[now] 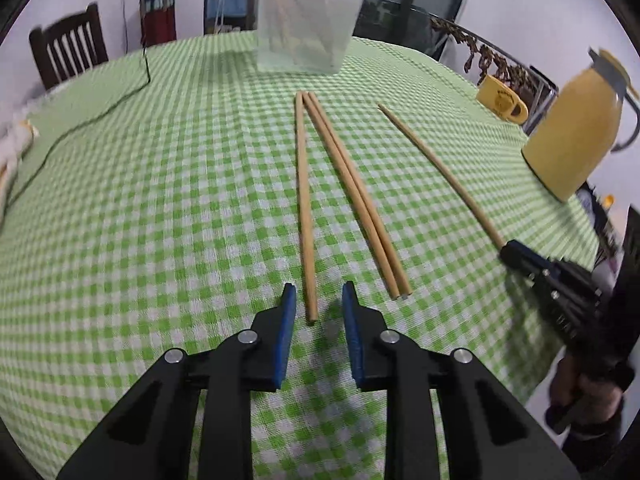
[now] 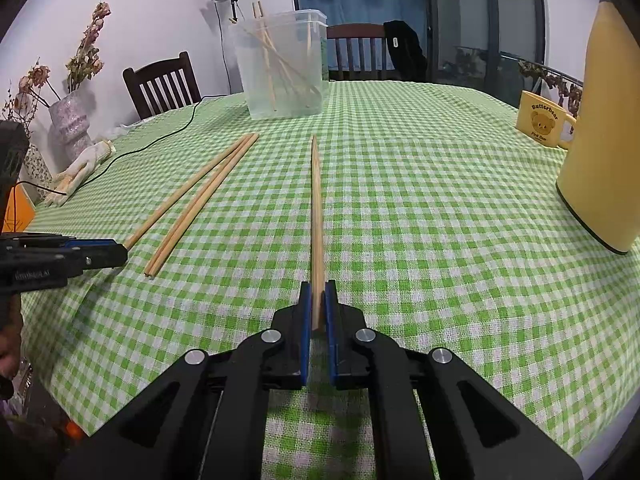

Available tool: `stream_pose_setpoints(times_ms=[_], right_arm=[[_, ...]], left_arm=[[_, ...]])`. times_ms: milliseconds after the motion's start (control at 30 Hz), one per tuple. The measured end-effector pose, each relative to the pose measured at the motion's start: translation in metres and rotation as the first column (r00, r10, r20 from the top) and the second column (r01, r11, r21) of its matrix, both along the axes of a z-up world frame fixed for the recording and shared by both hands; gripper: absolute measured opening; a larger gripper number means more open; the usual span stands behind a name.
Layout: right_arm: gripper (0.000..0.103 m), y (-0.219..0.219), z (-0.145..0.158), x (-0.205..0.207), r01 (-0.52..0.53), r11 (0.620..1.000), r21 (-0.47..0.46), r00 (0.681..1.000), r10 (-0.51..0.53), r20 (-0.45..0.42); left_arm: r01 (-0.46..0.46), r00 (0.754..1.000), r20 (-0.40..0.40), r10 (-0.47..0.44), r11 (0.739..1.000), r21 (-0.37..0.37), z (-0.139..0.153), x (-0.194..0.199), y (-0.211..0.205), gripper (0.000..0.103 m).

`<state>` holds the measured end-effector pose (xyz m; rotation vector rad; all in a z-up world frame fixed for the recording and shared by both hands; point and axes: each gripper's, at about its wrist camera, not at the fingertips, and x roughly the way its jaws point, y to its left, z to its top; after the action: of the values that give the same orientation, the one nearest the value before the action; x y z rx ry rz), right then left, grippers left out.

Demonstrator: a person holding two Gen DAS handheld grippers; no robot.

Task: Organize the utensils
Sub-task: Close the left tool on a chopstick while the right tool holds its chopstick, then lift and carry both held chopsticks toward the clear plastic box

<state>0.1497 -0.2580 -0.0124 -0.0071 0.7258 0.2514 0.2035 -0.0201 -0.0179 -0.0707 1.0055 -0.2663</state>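
Several wooden chopsticks lie on a green checked tablecloth (image 1: 160, 200). My left gripper (image 1: 319, 294) is open, its blue pads either side of the near end of a single chopstick (image 1: 304, 208), not closed on it. A touching pair of chopsticks (image 1: 352, 196) lies just to its right. My right gripper (image 2: 319, 292) is shut on the near end of another chopstick (image 2: 317, 216), which also shows in the left wrist view (image 1: 436, 168). A clear plastic container (image 2: 284, 64) holding several chopsticks stands at the far side, also in the left wrist view (image 1: 308, 20).
A tall yellow jug (image 2: 604, 128) stands at the right with a yellow bear mug (image 2: 540, 118) behind it. A black cable (image 1: 100, 112) crosses the left of the table. A white glove (image 2: 80, 168), a vase of dried flowers (image 2: 70, 120) and chairs (image 2: 164, 84) are at the far left.
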Motion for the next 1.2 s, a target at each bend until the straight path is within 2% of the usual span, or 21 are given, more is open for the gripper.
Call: stream_pose_setpoints(times_ms=[33,100,200,333,400,700,800,1067,1200], right_arm=[[0.007,0.000,0.000,0.000,-0.002,1.000,-0.003,1.000,0.002,0.001],[0.007,0.000,0.000,0.000,-0.003,1.000,-0.004,1.000,0.003,0.003],[0.007,0.000,0.000,0.000,-0.007,1.000,-0.006,1.000,0.007,0.006],[0.007,0.001,-0.001,-0.002,-0.012,1.000,-0.019,1.000,0.012,0.022],[0.007,0.004,-0.001,-0.002,-0.018,0.999,-0.040,0.999,0.019,0.028],[0.007,0.010,0.001,-0.001,-0.025,0.998,-0.062,0.999,0.026,0.019],[0.007,0.015,0.006,-0.003,-0.033,0.997,-0.074,0.999,0.036,0.033],[0.007,0.018,0.052,-0.003,-0.047,0.994,-0.102,0.987,0.062,0.151],[0.007,0.021,0.069,0.000,-0.054,0.992,-0.110,0.979,0.075,0.190]], left_arm=[[0.003,1.000,-0.001,-0.003,1.000,0.008,-0.001,0.000,0.000,0.007],[0.012,1.000,0.020,-0.013,0.998,0.056,-0.002,-0.002,-0.004,0.002],[0.018,0.999,0.028,-0.020,0.996,0.089,-0.002,-0.001,-0.009,0.002],[0.043,0.997,0.053,-0.056,0.977,0.211,-0.003,-0.004,-0.027,0.004],[0.035,0.996,0.074,-0.054,0.972,0.233,-0.004,-0.006,-0.030,0.004],[0.030,0.994,0.092,-0.051,0.976,0.214,-0.004,-0.015,-0.021,0.002],[0.015,0.995,0.093,-0.031,0.985,0.174,0.002,-0.015,-0.011,0.001],[0.005,0.984,0.176,-0.018,0.997,0.073,0.066,-0.010,0.034,0.001],[-0.003,0.975,0.222,-0.015,0.997,0.080,0.090,-0.009,0.044,0.001]])
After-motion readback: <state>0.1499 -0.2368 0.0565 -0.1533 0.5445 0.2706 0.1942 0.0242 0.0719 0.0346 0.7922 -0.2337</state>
